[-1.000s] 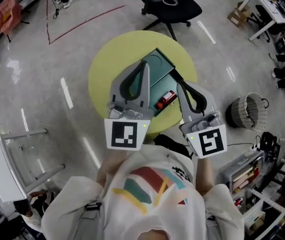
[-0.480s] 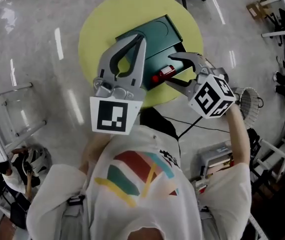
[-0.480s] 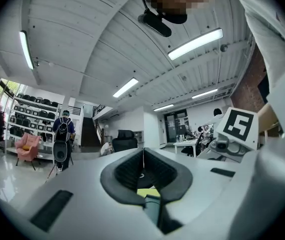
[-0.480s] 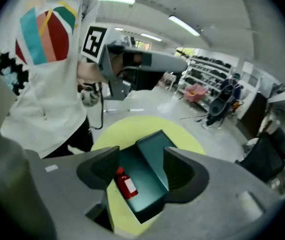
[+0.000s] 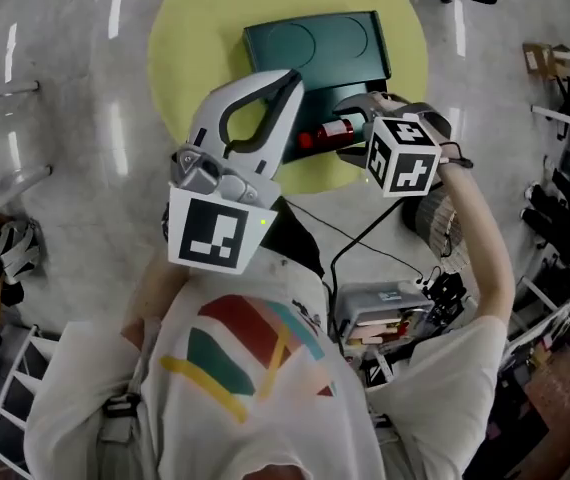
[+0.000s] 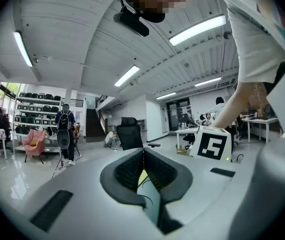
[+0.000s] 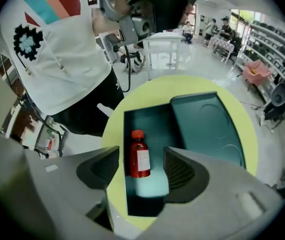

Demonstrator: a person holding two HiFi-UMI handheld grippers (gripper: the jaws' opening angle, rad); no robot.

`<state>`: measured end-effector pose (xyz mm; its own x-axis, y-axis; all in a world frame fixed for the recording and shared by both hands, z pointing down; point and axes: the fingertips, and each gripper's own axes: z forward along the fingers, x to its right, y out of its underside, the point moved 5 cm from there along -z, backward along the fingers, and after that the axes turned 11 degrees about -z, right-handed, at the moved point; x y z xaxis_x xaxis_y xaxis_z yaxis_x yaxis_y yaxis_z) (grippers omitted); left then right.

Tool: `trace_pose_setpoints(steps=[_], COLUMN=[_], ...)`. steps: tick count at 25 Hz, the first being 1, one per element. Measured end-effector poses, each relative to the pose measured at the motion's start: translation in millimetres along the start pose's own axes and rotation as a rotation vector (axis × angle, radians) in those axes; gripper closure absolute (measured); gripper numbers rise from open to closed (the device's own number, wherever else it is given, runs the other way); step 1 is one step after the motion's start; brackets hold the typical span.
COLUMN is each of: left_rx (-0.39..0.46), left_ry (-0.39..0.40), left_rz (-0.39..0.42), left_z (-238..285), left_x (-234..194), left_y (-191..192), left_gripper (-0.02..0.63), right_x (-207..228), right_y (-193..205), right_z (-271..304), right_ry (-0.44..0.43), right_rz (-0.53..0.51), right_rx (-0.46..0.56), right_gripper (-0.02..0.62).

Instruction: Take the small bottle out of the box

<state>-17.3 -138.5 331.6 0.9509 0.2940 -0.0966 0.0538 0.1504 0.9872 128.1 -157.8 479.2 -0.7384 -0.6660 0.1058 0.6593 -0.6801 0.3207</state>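
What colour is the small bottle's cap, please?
Orange-red; the cap shows best in the right gripper view.

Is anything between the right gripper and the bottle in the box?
Nothing visible. The lid is folded back, the bottle lies uncovered in the box, and the right gripper hangs above it, empty jaws just opened.

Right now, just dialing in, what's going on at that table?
A person is working two handheld tongs over a round yellow table. The right tongs point down into the open dark green box. Their jaws have just been opening wide, with the small red bottle lying between them, not yet gripped. The left tongs are shut and empty, held to their left.
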Motion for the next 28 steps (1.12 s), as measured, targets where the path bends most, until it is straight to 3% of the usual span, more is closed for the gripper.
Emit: trace_pose_setpoints(steps=[7,17,28], left_rx=[-0.003,-0.032,0.003], left_ry=[-0.036,-0.080,-0.138], left_rz=[-0.016,-0.062,-0.124], left_z=[-4,-8,-15], left_x=[-1,-21,-32], left_y=[14,23,19], left_gripper=[0.591,0.591,0.591], right_x=[9,13,1], right_y=[9,18,19], right_z=[32,54,76], right_ry=[-0.140,-0.244,-0.184], right_rz=[-0.031,-0.091,-0.181], right_rx=[-0.033,-0.120,-0.178], right_gripper=[0.330,0.327,0.380])
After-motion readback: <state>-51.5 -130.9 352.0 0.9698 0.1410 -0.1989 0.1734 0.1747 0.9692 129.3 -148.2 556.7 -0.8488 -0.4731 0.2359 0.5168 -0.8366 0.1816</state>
